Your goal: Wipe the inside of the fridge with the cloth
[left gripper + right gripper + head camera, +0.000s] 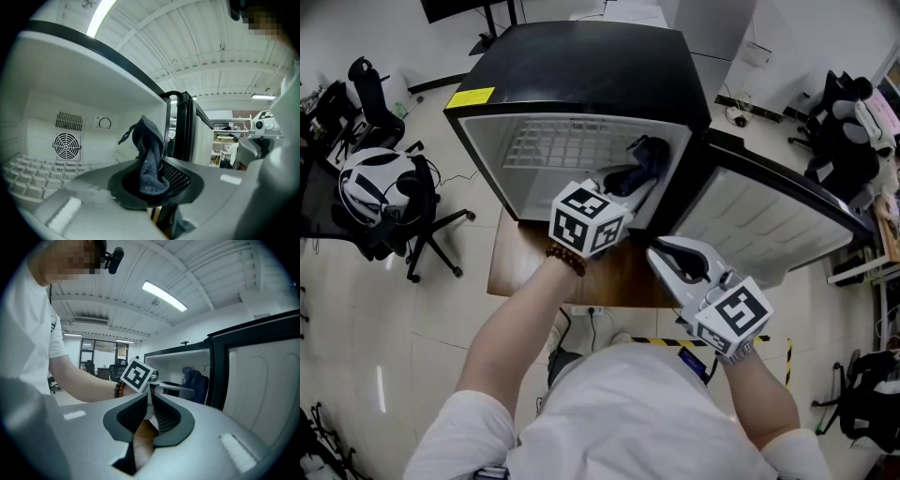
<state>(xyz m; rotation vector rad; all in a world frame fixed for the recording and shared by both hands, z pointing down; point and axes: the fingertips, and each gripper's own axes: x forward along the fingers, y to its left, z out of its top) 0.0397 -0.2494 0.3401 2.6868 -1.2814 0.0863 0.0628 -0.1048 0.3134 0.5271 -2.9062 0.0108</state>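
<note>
Pale glossy floor tiles (356, 319) surround a brown wooden surface (525, 272). Black office chairs (375, 108) stand at left. A strip light (164, 295) hangs under a white ribbed ceiling (211, 273).

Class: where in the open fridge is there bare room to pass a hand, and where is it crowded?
Free: the wire shelf, between the fridge's left wall and the cloth; also the table strip left of the left gripper. Crowded: the right side, where that gripper holds the cloth beside the door.
</note>
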